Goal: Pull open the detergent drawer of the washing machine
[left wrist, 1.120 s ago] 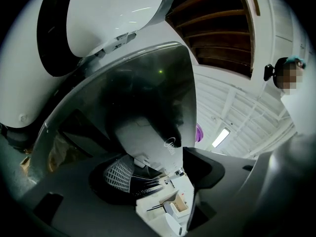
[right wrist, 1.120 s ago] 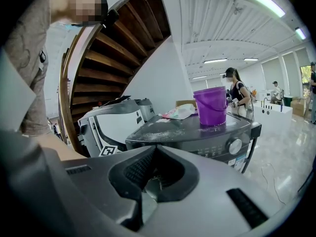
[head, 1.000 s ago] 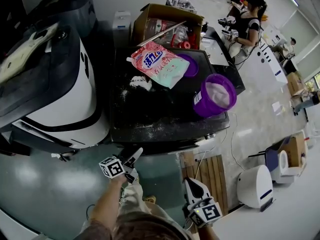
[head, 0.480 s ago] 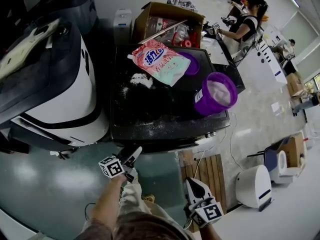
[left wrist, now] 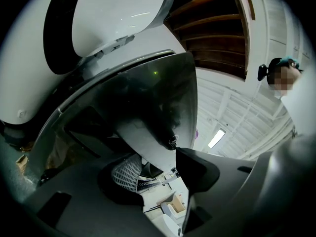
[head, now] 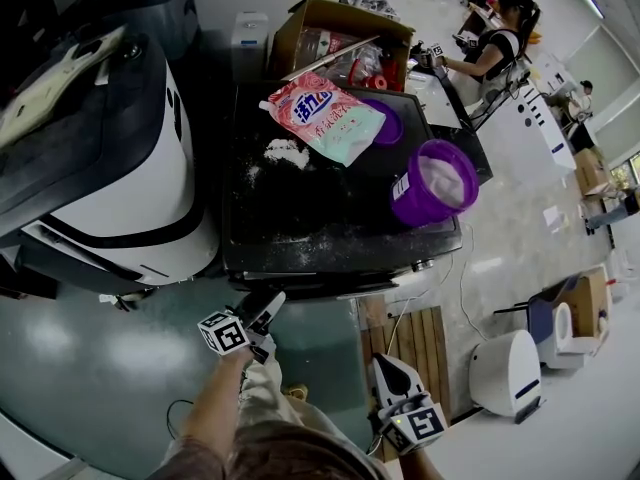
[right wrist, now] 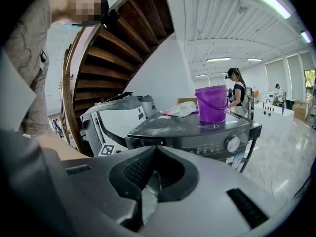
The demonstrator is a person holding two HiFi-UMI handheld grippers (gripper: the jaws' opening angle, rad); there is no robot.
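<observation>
**Left tool closing at the drawer corner, right tool held back**

The left tool [left wrist: 155, 157] points level. A bare forearm [head: 212, 408] reaches up from the bottom edge of the head view and sets it against the front upper-left corner of the washing machine [head: 320, 223]. Its jaws stand apart and are closing. A pale grey lip [left wrist: 145, 137] of the machine's front lies between them, and the pad [left wrist: 195, 169] at the frame's right has its tip at the lip's edge. The room shows through the gap below, so the lip is not yet clamped.

The right tool [right wrist: 154, 149] tilts slightly downward at the lower right of the head view, well apart from the machine. Its jaws are together and hold nothing.

The detergent drawer [right wrist: 144, 142] sits flush at the left end of the dark control panel, near the middle of the right gripper view, with the dial [right wrist: 233, 143] toward the other end.

The head view shows that panel only as a thin strip, but it alone shows the machine's top from above. There a pink detergent pouch [head: 325, 118] lies at the back beside a purple lid [head: 387, 126]. Spilled white powder [head: 285, 151] is to the pouch's left, and a purple bucket [head: 432, 183] stands at the right edge.

A cardboard box [head: 340, 43] stands behind the machine, and a white-and-black appliance [head: 130, 198] fills the left of the frame.
</observation>
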